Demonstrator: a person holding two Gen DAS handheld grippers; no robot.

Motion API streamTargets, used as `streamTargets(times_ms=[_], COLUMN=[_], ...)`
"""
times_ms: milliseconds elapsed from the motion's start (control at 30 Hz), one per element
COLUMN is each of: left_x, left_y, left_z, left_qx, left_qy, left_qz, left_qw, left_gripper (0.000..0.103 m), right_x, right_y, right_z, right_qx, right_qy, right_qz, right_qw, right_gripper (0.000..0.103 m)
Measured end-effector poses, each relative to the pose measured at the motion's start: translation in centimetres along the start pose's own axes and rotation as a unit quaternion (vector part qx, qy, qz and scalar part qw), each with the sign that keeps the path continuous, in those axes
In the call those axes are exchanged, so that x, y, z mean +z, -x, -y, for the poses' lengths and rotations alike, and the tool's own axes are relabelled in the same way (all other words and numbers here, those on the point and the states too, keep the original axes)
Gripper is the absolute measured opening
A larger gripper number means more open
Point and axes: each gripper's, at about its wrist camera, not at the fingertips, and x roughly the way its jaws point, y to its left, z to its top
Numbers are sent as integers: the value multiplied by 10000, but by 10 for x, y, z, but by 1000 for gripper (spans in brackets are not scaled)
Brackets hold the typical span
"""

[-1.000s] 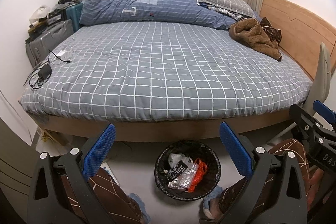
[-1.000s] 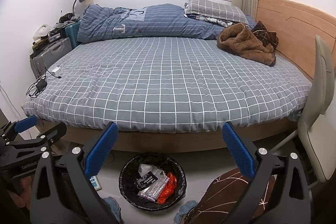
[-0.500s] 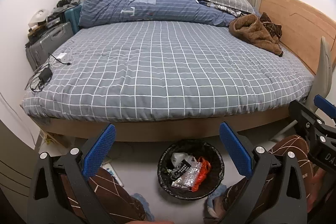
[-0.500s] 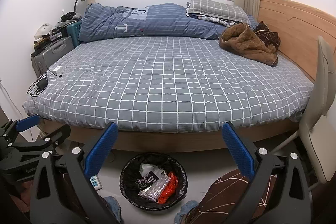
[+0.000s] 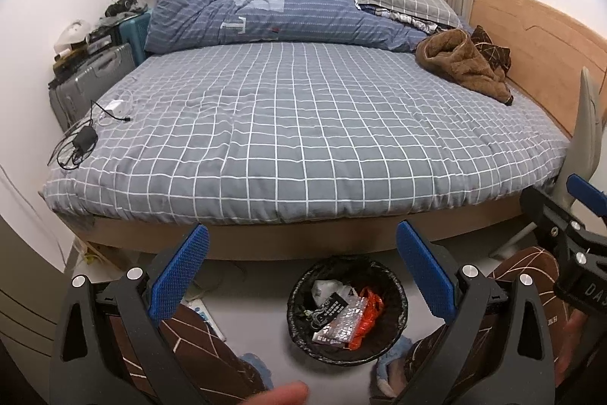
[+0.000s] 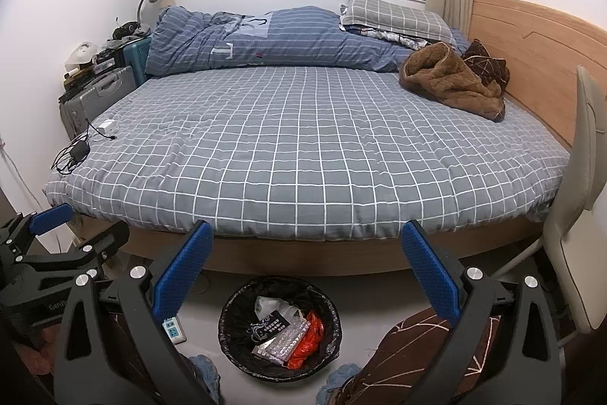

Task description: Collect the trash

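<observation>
A black-lined trash bin (image 5: 303,325) (image 6: 231,333) stands on the floor in front of the bed. It holds a white wrapper, a black packet, a silver bubble pouch (image 6: 280,340) and orange plastic (image 5: 364,317). My left gripper (image 5: 301,253) is open and empty, held above and in front of the bin. My right gripper (image 6: 307,253) is open and empty too, above the bin. The right gripper's tip also shows at the right edge of the left wrist view (image 5: 565,219).
A bed with a grey checked cover (image 6: 303,147) fills the middle. A brown fleece (image 6: 451,82) lies near the wooden headboard. Chargers and cables (image 5: 83,139) lie at the bed's left corner. Suitcases (image 6: 95,93) stand left, a chair (image 6: 580,177) right, a power strip (image 6: 172,325) on the floor.
Both grippers have risen and tilted slightly, so the bed sits lower and the bin shifts a little right in the left wrist view. Both stay open and empty.
</observation>
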Motion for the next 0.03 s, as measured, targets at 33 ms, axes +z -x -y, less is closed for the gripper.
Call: streamTargets(times_ms=[33], left_x=[0], left_y=[0], left_z=[0], left_qx=[14], left_qy=[19], left_qz=[-6], left_qw=[10000], left_gripper=[97], right_x=[0], right_y=[0], right_z=[0], right_qx=[9], right_qy=[4], right_qz=[-3], right_qw=[10000], right_gripper=[95])
